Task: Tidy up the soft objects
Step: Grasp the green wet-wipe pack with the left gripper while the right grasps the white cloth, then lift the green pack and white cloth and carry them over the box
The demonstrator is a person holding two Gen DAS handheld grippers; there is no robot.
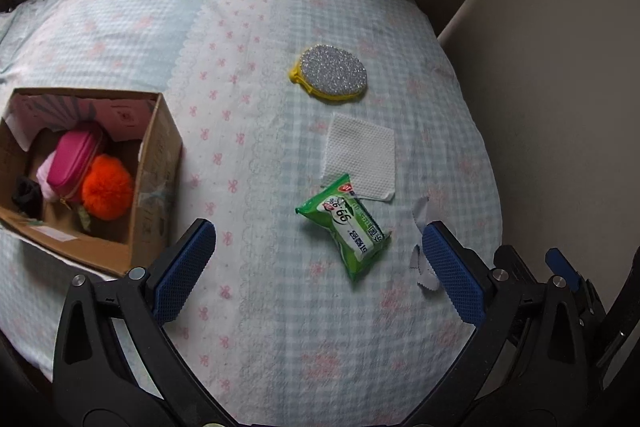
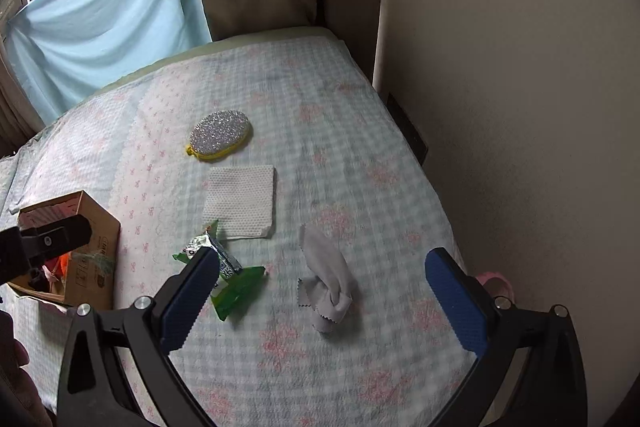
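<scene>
Left hand-held gripper [image 1: 318, 251] wide open, empty, green wipes pack [image 1: 347, 229] mid-frame. Right hand-held gripper [image 2: 322, 279] wide open, empty, gray cloth [image 2: 328, 279] lower middle. Cardboard box [image 1: 156, 163] left.

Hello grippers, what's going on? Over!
Left gripper open, empty. Right gripper open over crumpled grey cloth. Green wipes packet lies beside it. Cardboard box part filled.

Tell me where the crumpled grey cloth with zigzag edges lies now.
The crumpled grey cloth lies on the checked bedcover, between the open right gripper fingers, right of the green wipes packet, below the white square pad.
</scene>
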